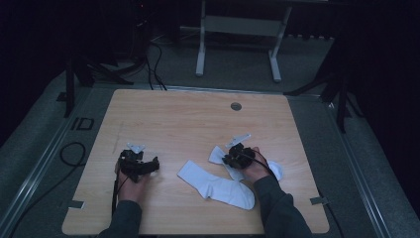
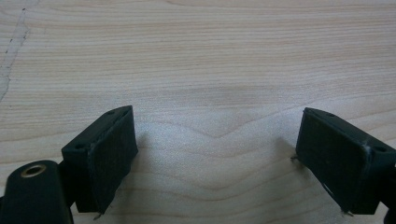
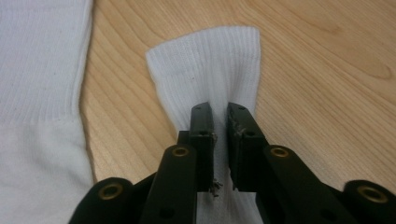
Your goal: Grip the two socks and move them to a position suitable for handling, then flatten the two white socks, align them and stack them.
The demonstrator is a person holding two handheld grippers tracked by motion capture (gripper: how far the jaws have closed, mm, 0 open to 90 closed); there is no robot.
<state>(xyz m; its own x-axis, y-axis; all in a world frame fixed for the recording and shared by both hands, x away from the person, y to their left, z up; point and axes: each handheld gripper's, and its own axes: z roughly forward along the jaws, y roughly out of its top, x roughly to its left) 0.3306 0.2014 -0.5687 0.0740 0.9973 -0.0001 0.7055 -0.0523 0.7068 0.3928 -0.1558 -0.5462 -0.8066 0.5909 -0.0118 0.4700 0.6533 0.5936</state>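
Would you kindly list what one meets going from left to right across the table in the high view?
Left gripper → long white sock lying flat → right gripper, jaws pinched on the second white sock → the toe end of that sock beyond the right hand.

Premises: a recording lab or test studio. Evidence: black-curtained, dim surroundings; a wooden table mid-frame on grey carpet; black stand legs at upper left and right; cables trailing across the floor.
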